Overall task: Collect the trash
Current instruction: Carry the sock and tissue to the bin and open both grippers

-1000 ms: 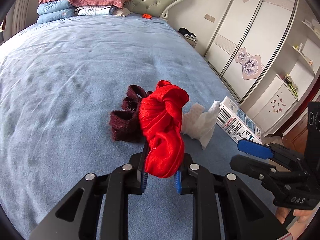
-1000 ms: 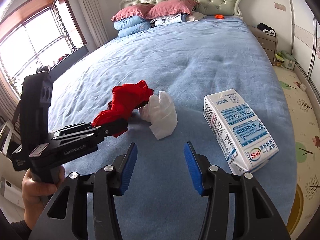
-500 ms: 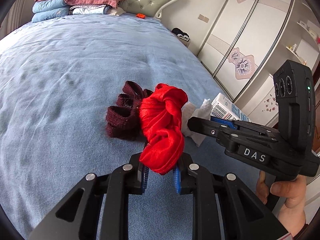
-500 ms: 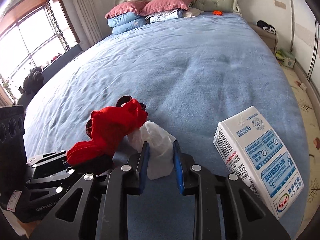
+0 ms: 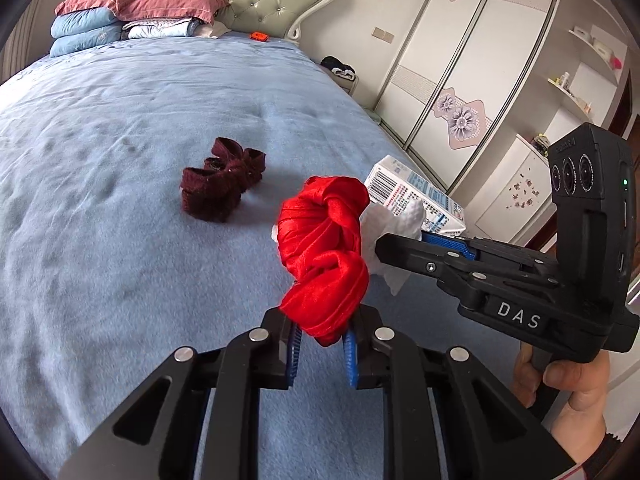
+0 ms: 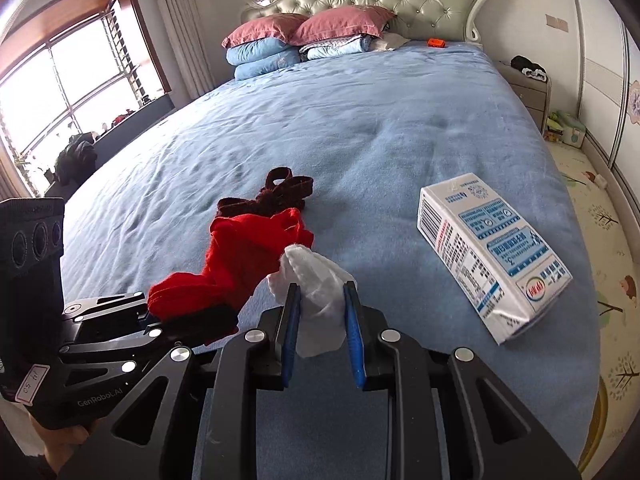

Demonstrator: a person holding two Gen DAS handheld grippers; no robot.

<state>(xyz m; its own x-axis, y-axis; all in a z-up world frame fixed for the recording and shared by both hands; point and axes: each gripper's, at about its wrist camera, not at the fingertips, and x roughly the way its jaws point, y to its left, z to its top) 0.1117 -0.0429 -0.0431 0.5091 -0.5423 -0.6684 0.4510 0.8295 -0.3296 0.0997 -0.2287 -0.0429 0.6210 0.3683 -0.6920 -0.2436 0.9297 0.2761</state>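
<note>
Blue bedspread [image 6: 360, 128] stretches to the far tufted headboard [image 6: 384, 4] and stacked pillows [image 6: 280, 40], window on the left. Near its foot the left gripper [image 5: 320, 344] pinches a red cloth [image 5: 324, 248], and the right gripper [image 6: 322, 332] clamps a white tissue [image 6: 316, 280]. A milk carton [image 6: 488, 252] lies right, a maroon cloth [image 5: 222, 184] farther up.

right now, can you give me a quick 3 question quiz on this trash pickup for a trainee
1. True or false: the left gripper is shut on the red cloth.
2. What does the right gripper hold? A carton, B white tissue, C dark red cloth.
3. Which piece of trash lies on the bed ungripped?

Key: 1 true. 2 B, the white tissue. 3 the carton.
</note>
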